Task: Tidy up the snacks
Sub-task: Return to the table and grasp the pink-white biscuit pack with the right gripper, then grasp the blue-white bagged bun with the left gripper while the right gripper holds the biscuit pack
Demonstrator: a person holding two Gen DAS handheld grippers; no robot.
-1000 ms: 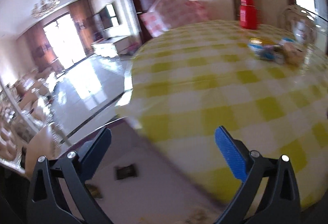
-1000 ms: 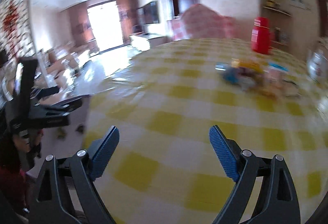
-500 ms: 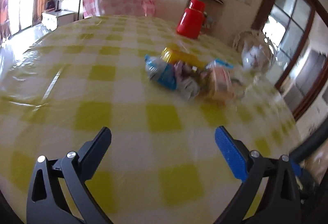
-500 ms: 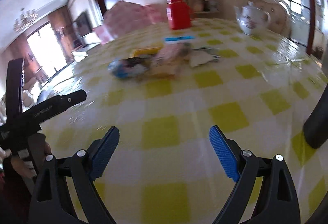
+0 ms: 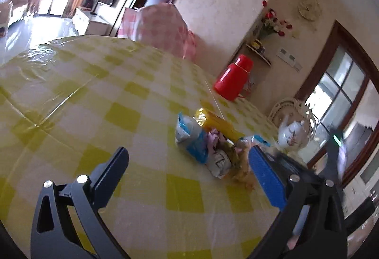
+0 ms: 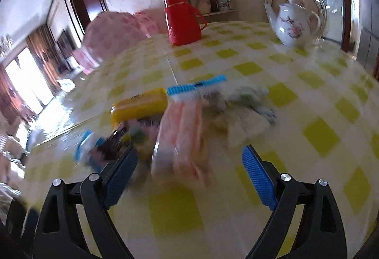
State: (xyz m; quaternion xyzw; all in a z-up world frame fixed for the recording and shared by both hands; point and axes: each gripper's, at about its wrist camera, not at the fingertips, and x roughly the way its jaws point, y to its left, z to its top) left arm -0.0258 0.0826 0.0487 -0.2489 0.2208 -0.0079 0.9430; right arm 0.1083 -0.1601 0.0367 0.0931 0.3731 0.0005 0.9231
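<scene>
A pile of snack packets lies on the yellow-checked table (image 5: 99, 98). In the left wrist view I see a blue and white packet (image 5: 190, 138), a yellow packet (image 5: 216, 124) and a crumpled grey one (image 5: 219, 160). My left gripper (image 5: 189, 171) is open, just short of the pile. In the right wrist view a pink-orange packet (image 6: 182, 136) with a blue top edge lies straight ahead, with the yellow packet (image 6: 139, 108) to its left and a pale packet (image 6: 248, 117) to its right. My right gripper (image 6: 188, 173) is open, its jaws on either side of the pink-orange packet's near end.
A red thermos (image 6: 183, 17) stands at the table's far side, also the red thermos (image 5: 233, 81) in the left view. A white teapot (image 6: 295, 23) on an ornate tray sits far right. A pink mesh cover (image 6: 113, 36) rests at the far left.
Both grippers have moved closer to the snack pile. The right one now reaches the pink-orange packet; the left view has swung left and tilted.
</scene>
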